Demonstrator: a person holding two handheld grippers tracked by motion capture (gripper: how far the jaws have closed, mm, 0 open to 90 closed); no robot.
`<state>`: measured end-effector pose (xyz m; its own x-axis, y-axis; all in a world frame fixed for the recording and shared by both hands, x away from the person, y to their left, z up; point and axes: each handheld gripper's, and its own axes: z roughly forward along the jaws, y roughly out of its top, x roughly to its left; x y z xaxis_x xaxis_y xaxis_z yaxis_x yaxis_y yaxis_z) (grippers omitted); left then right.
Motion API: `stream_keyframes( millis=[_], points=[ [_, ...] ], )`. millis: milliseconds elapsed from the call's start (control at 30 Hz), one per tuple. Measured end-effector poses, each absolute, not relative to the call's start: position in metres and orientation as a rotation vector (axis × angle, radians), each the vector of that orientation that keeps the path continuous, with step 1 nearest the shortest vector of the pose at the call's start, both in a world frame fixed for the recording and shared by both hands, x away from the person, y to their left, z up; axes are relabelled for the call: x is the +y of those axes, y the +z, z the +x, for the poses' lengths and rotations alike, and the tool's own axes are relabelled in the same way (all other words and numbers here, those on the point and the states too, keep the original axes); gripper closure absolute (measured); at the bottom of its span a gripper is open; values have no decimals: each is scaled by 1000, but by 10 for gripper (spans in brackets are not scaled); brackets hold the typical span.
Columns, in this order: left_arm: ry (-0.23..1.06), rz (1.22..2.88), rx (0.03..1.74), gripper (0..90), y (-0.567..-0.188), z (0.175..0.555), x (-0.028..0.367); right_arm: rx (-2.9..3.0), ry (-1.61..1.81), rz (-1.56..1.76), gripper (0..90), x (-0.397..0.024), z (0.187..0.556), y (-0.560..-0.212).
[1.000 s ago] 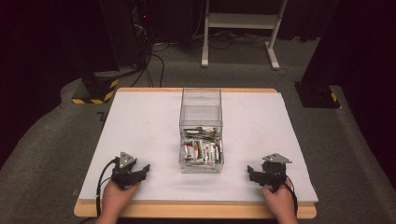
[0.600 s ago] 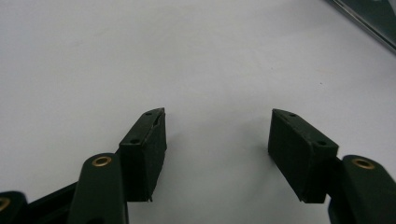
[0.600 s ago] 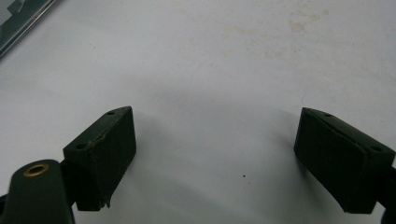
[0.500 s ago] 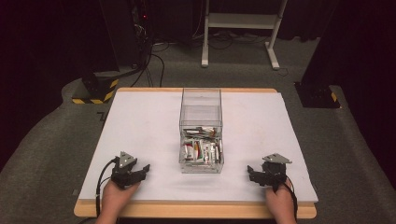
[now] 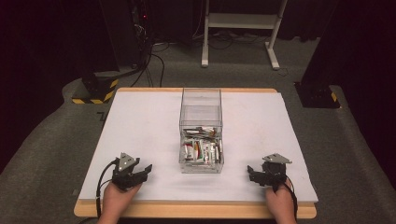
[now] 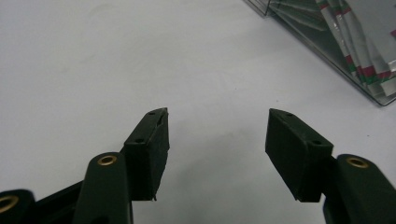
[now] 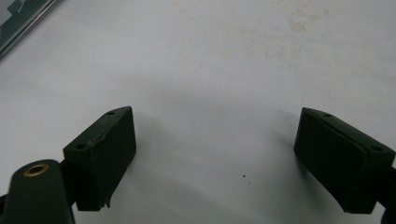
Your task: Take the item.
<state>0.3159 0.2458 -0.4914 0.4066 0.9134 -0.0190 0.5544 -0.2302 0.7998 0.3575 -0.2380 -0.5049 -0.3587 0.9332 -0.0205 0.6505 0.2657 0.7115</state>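
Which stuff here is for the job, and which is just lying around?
For the job: clear box, packets inside it, left gripper, right gripper, both open and empty.

Just around: white stand, floor cables, striped base.

Only the clear box [image 5: 201,135] interrupts the bare table [image 5: 140,126].

Black left gripper [image 6: 217,123] and right gripper [image 7: 215,126]: blocky jaws, brass rivets.
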Motion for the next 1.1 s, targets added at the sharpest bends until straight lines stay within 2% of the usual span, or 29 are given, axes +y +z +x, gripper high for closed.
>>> stream_keyframes(
  millis=[1100],
  points=[
    [626,1855,1158,402,-467,305,231,2103,863,1432,129,-238,358,-505]
  ],
)
